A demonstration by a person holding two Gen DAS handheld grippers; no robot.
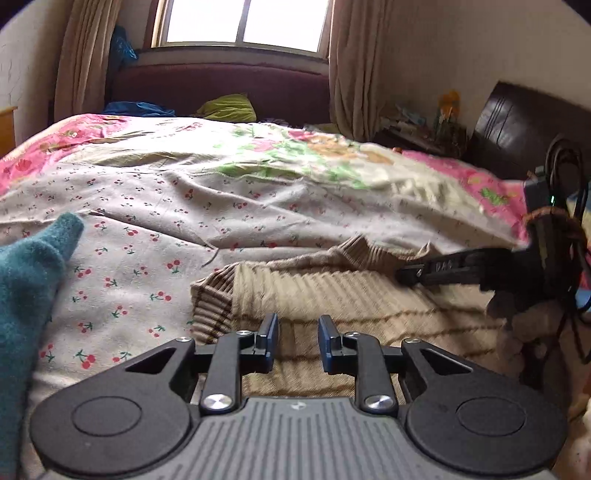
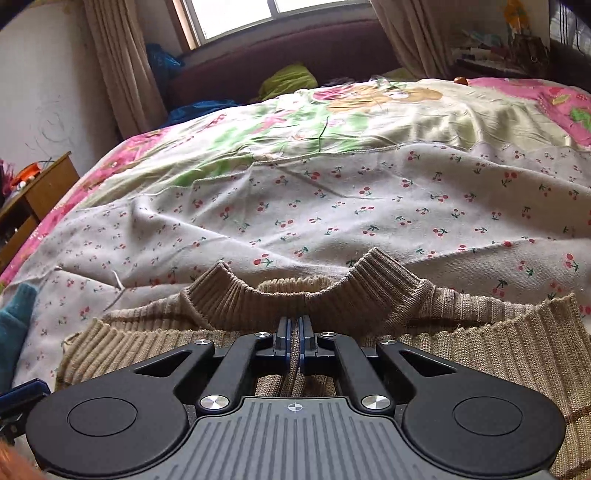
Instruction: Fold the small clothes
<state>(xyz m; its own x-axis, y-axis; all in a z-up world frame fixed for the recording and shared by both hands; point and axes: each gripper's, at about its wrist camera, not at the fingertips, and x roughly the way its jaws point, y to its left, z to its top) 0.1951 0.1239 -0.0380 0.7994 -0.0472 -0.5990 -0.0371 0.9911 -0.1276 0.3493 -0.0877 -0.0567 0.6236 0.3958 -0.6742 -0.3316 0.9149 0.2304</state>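
On bed [image 2: 369, 206]: right hand-held gripper [image 2: 294, 332] pinching beige sweater [image 2: 480, 332] collar.

I see a cherry-print sheet [image 2: 332, 214] over a floral quilt [image 2: 369, 110] covering the bed; window [image 1: 242, 22], curtains [image 1: 354, 66], cabinet [image 2: 40, 192] behind.

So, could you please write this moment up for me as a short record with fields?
setting: bed with a cherry-print sheet over a floral quilt, window behind
garment: beige ribbed sweater, lying flat, collar toward the window
right tool: shut on sweater, pinching knit just below the collar
left tool: open, over the sweater's striped body near a cuff, nothing between its fingers
other item: teal knit garment at the left edge, apart from the sweater
fold state: no fold visible yet
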